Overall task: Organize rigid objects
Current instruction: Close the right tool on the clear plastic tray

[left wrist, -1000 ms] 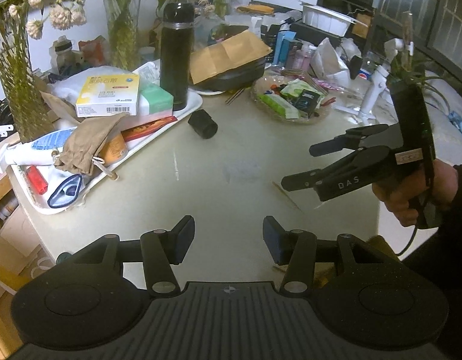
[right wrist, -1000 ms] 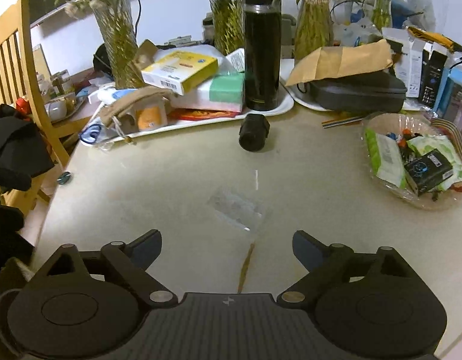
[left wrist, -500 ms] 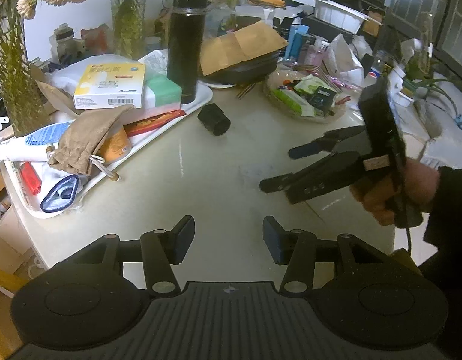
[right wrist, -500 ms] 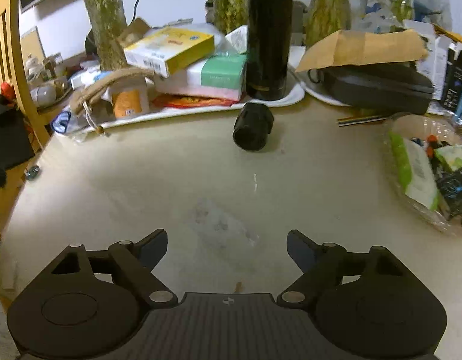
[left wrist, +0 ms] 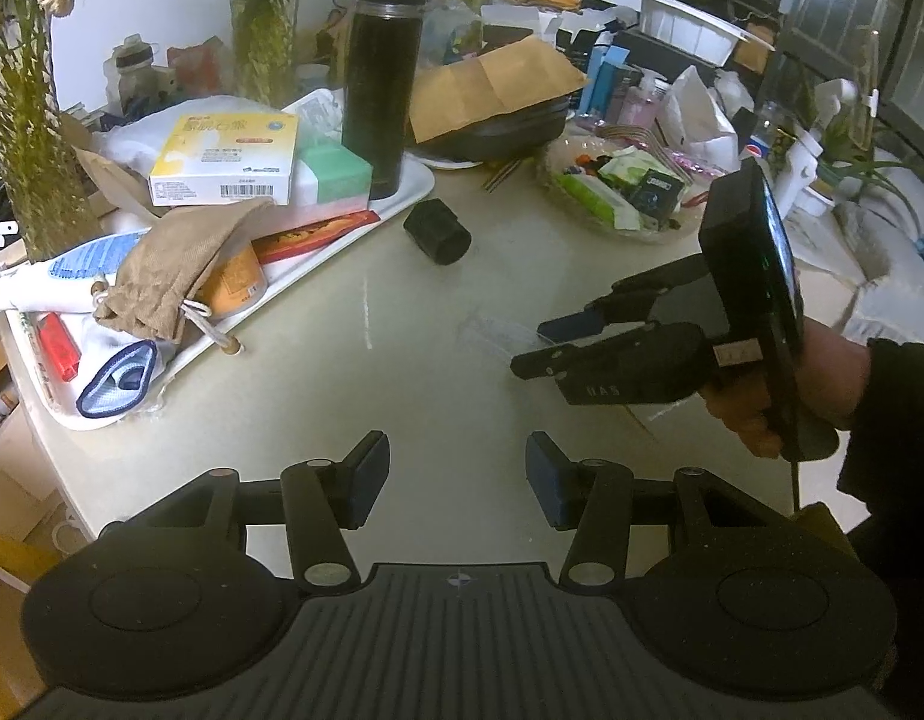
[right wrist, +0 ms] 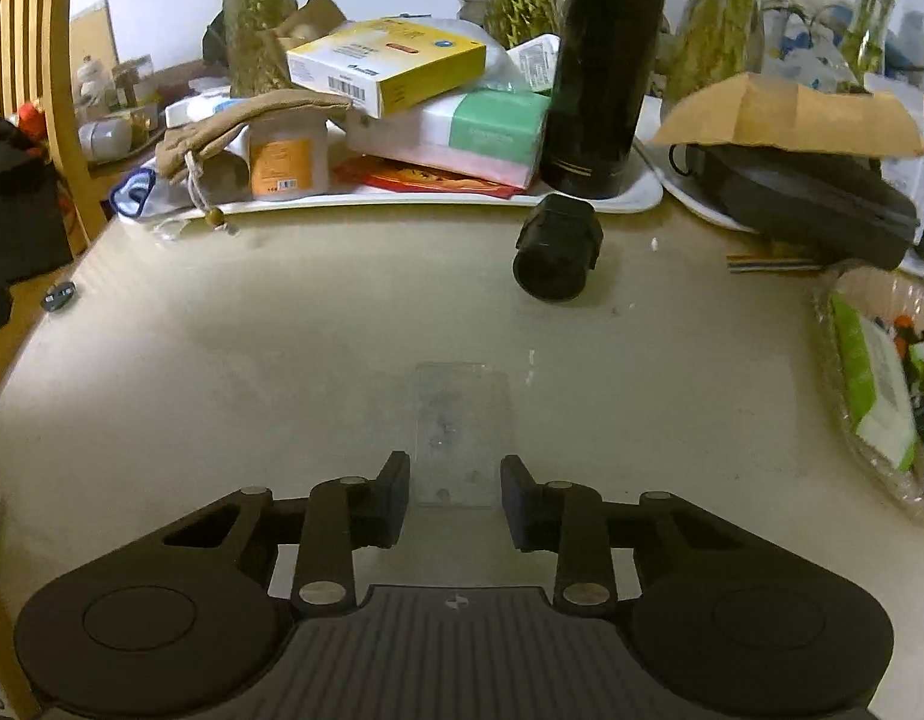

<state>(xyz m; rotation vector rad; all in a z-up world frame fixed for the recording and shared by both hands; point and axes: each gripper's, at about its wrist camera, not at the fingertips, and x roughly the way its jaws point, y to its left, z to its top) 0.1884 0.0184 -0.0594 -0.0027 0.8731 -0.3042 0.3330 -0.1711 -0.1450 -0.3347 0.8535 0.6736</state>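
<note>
Two grippers: both in view, both empty-handed.
Right gripper (right wrist: 454,495): fingers narrowed but apart, nothing pressed between the pads; low over the table (right wrist: 222,372).
Clear plastic piece (right wrist: 462,426): flat on the table, transparent, rectangular; its near end lies in the gap between the right fingertips, the rest reaching forward beyond them. Contact with either pad cannot be told.
Same piece, left view: faint sheen (left wrist: 492,333) on the table just ahead of the right gripper (left wrist: 543,342), whose tips point at it.
Left gripper (left wrist: 456,474): fingers moderately spread, nothing between them; the clear piece lies well ahead and slightly right of the tips.
Black cylinder (right wrist: 557,255): on its side on the table, well ahead of the right fingertips and a little right; just in front of the tray edge. In the left view (left wrist: 437,231), far ahead of the tips.
White tray (right wrist: 402,201): beyond the cylinder, across the far side.
Tray contents: tall black flask (right wrist: 600,72) upright at the right end; yellow box (right wrist: 390,63) stacked on a white-and-green pack (right wrist: 462,132); orange-labelled jar (right wrist: 285,159); tan drawstring pouch (right wrist: 234,123) at the left end.
Snack dish (right wrist: 882,396): far right of the right fingers, holding wrapped packets.
Person's hand (left wrist: 816,384): grips the right gripper's handle.
</note>
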